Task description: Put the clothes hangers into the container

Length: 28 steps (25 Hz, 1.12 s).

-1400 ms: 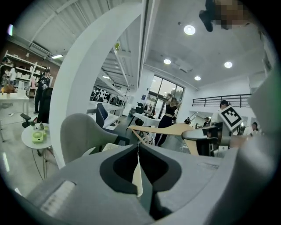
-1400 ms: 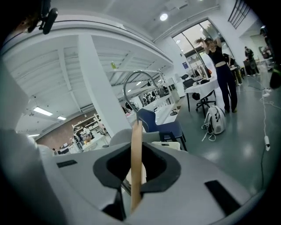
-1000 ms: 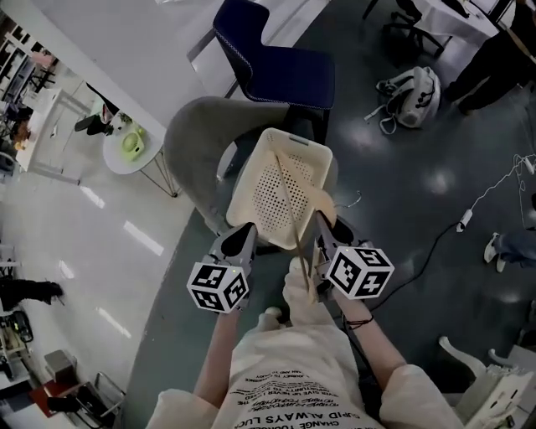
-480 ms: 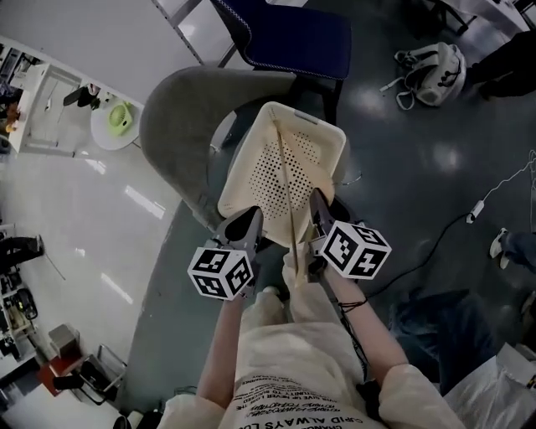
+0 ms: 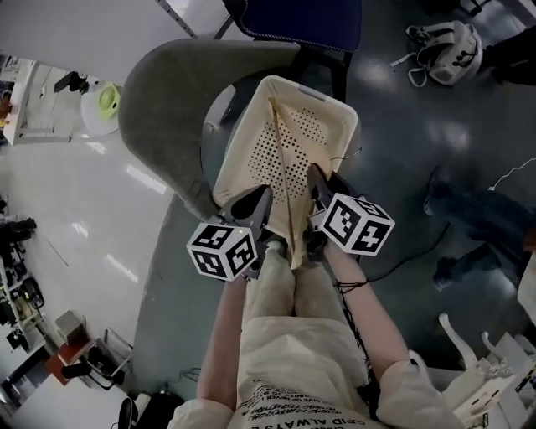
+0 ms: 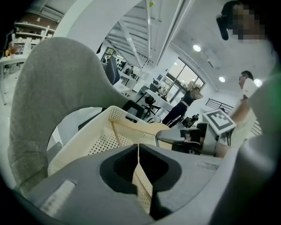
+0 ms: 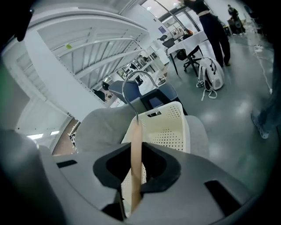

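A cream perforated basket (image 5: 311, 90) sits on a grey armchair (image 5: 159, 100). A wooden clothes hanger (image 5: 282, 172) stands edge-on over it, reaching from the far rim back to the near one. My right gripper (image 5: 316, 180) is shut on the hanger (image 7: 136, 136), and its metal hook (image 7: 131, 82) rises ahead of the jaws (image 7: 137, 154) with the basket (image 7: 169, 125) below. My left gripper (image 5: 255, 205) is just left of the hanger, its jaws (image 6: 138, 151) shut with nothing held. The basket (image 6: 88, 132) lies just ahead of them.
A dark blue chair (image 5: 301, 21) stands behind the armchair. A backpack (image 5: 444, 42) lies on the dark floor at the upper right. A person's legs (image 5: 469, 218) and a cable cross the floor to the right. White desks line the left side.
Both grippers and the hanger have moved forward over the basket's near rim. The hanger's broad shoulder, seen earlier, now shows edge-on.
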### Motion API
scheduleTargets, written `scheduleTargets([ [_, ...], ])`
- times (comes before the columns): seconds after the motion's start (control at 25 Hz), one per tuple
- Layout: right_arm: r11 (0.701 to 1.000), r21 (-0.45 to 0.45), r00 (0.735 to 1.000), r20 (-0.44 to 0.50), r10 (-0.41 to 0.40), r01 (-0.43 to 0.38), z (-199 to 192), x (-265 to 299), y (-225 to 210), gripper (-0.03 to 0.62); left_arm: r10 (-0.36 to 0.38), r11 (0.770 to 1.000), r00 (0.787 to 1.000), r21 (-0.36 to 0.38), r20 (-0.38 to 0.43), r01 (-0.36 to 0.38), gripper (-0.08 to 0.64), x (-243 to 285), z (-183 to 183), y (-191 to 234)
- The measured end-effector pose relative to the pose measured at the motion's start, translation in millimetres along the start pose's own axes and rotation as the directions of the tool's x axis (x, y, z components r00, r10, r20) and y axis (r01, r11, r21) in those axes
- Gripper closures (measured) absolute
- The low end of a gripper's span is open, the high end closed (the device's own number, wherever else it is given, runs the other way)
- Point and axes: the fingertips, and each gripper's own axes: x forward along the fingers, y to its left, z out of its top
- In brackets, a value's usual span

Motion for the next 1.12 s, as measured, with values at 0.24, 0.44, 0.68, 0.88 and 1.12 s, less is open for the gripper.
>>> scheduleTargets([
  [0.24,0.999,0.05,1.0,0.002,-0.011,0.011,-7,18,-12,0.537,-0.033,0.999,0.998,-0.011,-0.058,0.032,0.534,18,-18,1],
  [0.44,0.996,0.089,1.0,-0.01,-0.021,0.022,-13,33,-20,0.537,-0.019,0.999,0.996,-0.028,-0.089,0.016,0.534,26,-29,11],
  [0.68,0.994,0.099,0.999,-0.02,-0.031,0.033,-14,41,-29,0.535,-0.024,0.999,0.994,-0.031,-0.108,0.021,0.534,36,-34,19],
  [0.88,0.993,0.043,0.991,-0.081,-0.103,0.107,-21,41,-42,0.529,-0.051,0.998,0.993,-0.035,-0.102,0.047,0.534,40,-32,16],
  [1.12,0.983,-0.104,0.969,-0.179,-0.168,0.151,-32,43,-43,0.481,-0.064,0.998,0.993,-0.033,-0.101,0.06,0.534,41,-31,14],
])
